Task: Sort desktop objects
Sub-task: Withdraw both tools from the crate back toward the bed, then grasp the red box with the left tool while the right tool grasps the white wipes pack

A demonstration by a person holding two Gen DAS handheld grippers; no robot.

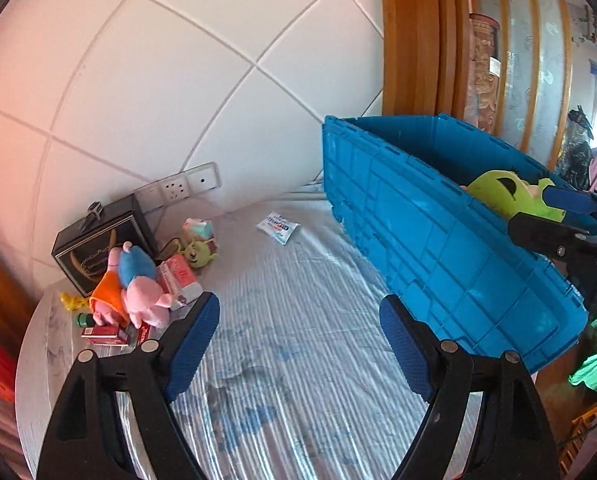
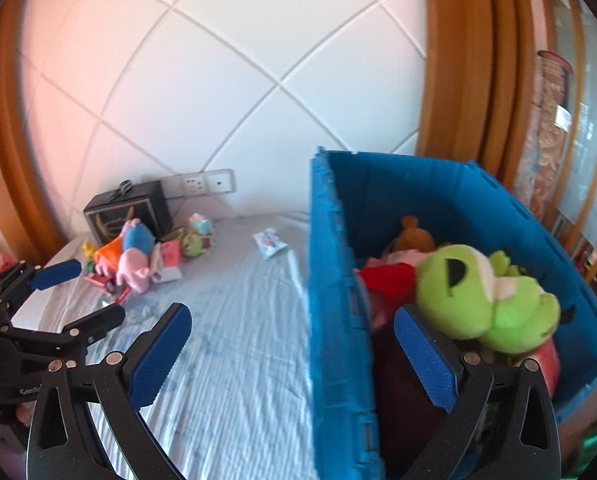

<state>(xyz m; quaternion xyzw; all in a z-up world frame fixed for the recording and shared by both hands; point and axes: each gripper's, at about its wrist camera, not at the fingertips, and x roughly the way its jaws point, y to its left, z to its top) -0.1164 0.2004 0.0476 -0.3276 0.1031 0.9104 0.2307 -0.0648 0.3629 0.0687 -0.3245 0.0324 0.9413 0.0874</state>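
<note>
A blue plastic crate (image 1: 438, 240) (image 2: 338, 320) stands at the table's right side. A green plush toy (image 2: 482, 292) (image 1: 502, 192) lies in it on top of red and pink toys. My right gripper (image 2: 294, 356) is open and empty, straddling the crate's left wall. It also shows in the left wrist view (image 1: 554, 216) beside the green plush. My left gripper (image 1: 298, 344) is open and empty over the tablecloth. It also shows in the right wrist view (image 2: 82, 296). A pink pig plush (image 1: 138, 288) (image 2: 132, 260) lies in a pile at the far left.
A black box (image 1: 98, 240) stands by the wall sockets (image 1: 178, 188). Near it lie a small green plush (image 1: 198, 254), red and pink packets (image 1: 178, 280) and a white sachet (image 1: 277, 227). The striped tablecloth (image 1: 298, 320) covers the table. A wooden door frame (image 1: 410, 40) stands behind the crate.
</note>
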